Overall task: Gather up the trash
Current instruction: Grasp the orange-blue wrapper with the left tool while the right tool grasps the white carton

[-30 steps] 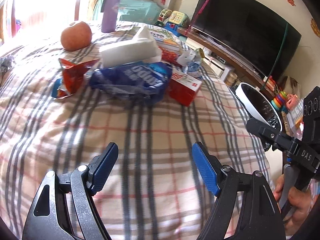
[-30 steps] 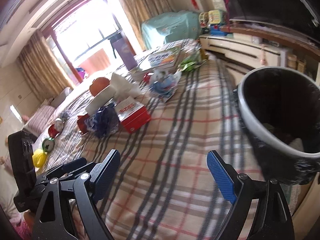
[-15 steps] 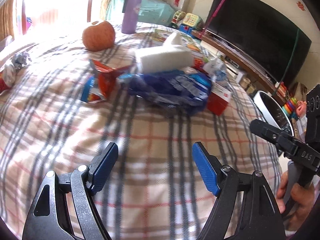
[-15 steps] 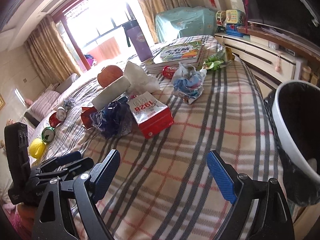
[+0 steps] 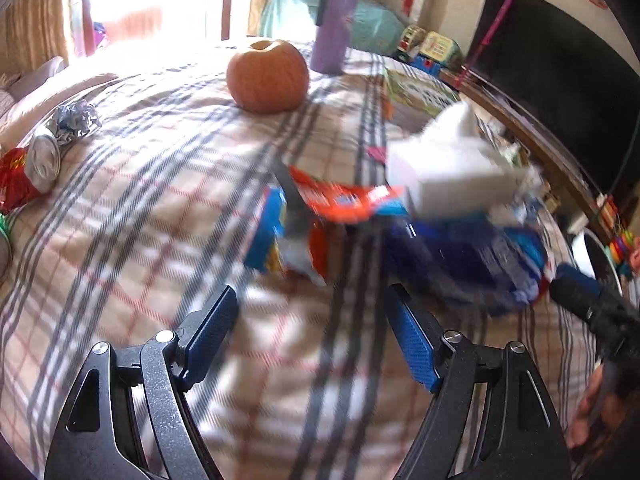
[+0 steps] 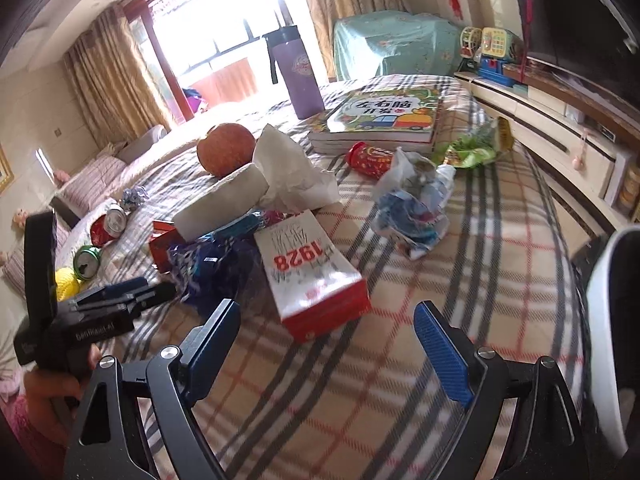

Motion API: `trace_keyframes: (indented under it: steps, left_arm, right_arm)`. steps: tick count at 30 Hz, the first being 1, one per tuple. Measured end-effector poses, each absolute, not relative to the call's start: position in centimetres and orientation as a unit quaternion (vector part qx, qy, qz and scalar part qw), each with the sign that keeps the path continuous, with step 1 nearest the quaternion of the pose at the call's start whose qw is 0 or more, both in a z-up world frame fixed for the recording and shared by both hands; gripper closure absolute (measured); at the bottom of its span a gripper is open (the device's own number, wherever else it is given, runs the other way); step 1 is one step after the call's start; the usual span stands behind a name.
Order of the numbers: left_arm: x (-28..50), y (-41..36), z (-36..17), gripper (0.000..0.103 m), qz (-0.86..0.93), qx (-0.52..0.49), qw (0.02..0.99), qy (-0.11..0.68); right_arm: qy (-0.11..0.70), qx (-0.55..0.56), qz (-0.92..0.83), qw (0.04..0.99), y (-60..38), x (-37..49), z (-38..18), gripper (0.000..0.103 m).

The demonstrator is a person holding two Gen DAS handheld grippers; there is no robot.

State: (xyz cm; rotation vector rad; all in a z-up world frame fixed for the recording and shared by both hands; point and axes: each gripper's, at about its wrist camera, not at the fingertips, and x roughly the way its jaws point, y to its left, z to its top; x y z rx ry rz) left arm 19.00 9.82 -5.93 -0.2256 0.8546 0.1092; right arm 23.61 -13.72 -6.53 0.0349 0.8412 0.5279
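Trash lies on a plaid-covered table. My left gripper (image 5: 310, 320) hangs open and empty just short of an orange and blue snack wrapper (image 5: 316, 216). A crumpled dark blue bag (image 5: 472, 256) lies to that wrapper's right. In the right wrist view my right gripper (image 6: 326, 334) is open with nothing in it, right before a red and white "1928" box (image 6: 312, 272). The blue bag (image 6: 216, 260) lies left of the box. Farther off are a crumpled clear plastic bag (image 6: 416, 208), a red cup (image 6: 370, 158) on its side and a green wrapper (image 6: 472, 154).
A white tissue pack (image 6: 224, 204), an orange fruit (image 5: 267, 76), a purple bottle (image 6: 296, 76) and books (image 6: 380, 120) stand farther back. Cans (image 6: 110, 224) and foil (image 5: 74, 120) lie at the left. A white-rimmed bin (image 6: 612, 320) stands off the table's right edge, under a TV bench.
Both grippers have slid forward over the table toward the pile of trash. The bin has drifted out toward the right edge of the right wrist view. The jaws keep the same gap.
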Motion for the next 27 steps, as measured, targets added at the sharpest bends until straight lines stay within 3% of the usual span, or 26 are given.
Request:
trace_keyframes:
  steps: [4, 6, 8, 10, 11, 13, 27]
  left_arm:
    - [20.8, 10.4, -6.3, 0.025, 0.06, -0.101, 0.904, 0.412]
    - [21.4, 10.5, -6.5, 0.028, 0.059, -0.097, 0.902, 0.416]
    - [21.8, 10.3, -6.6, 0.059, 0.048, -0.094, 0.904, 0.414]
    - [21.8, 10.1, -6.6, 0.066, 0.042, -0.092, 0.905, 0.413]
    - [21.7, 10.0, -6.5, 0.081, 0.036, -0.091, 0.906, 0.411]
    - [21.4, 9.8, -6.4, 0.091, 0.032, -0.086, 0.908, 0.409]
    - [14.1, 8.3, -4.8, 0.093, 0.008, -0.109, 0.916, 0.385]
  right_arm:
    - [0.413, -0.006, 0.26, 0.873, -12.5, 24.7, -7.3, 0.014]
    - [0.418, -0.015, 0.256, 0.872, -12.2, 24.9, -7.7, 0.02]
    - [0.421, -0.019, 0.25, 0.872, -12.3, 24.9, -7.8, 0.046]
    - [0.417, -0.013, 0.246, 0.875, -12.7, 24.5, -7.7, 0.048]
    - [0.415, -0.01, 0.244, 0.877, -13.0, 24.1, -7.6, 0.049]
    - [0.412, -0.006, 0.238, 0.879, -13.6, 23.5, -7.4, 0.049]
    - [0.398, 0.061, 0.197, 0.894, -20.2, 17.6, -6.9, 0.049]
